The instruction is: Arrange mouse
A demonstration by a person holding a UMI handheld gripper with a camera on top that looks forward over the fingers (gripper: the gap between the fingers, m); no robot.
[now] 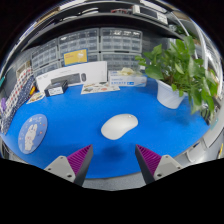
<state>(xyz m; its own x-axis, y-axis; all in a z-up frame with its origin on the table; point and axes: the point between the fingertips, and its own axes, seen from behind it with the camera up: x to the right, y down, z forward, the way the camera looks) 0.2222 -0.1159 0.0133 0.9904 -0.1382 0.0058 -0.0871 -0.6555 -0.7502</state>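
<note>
I read no writing. My gripper [113, 160] is wide open, holding nothing; the white mouse [119, 126] lies ahead on open blue mat [80, 112].

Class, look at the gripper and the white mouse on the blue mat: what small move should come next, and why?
Probably ease the gripper forward and down toward the white computer mouse. Its fingers are open and hold nothing, and the mouse lies just ahead of them on the blue mat, roughly centred between them, with bare mat around it. The green potted plant stands well beyond.
</note>
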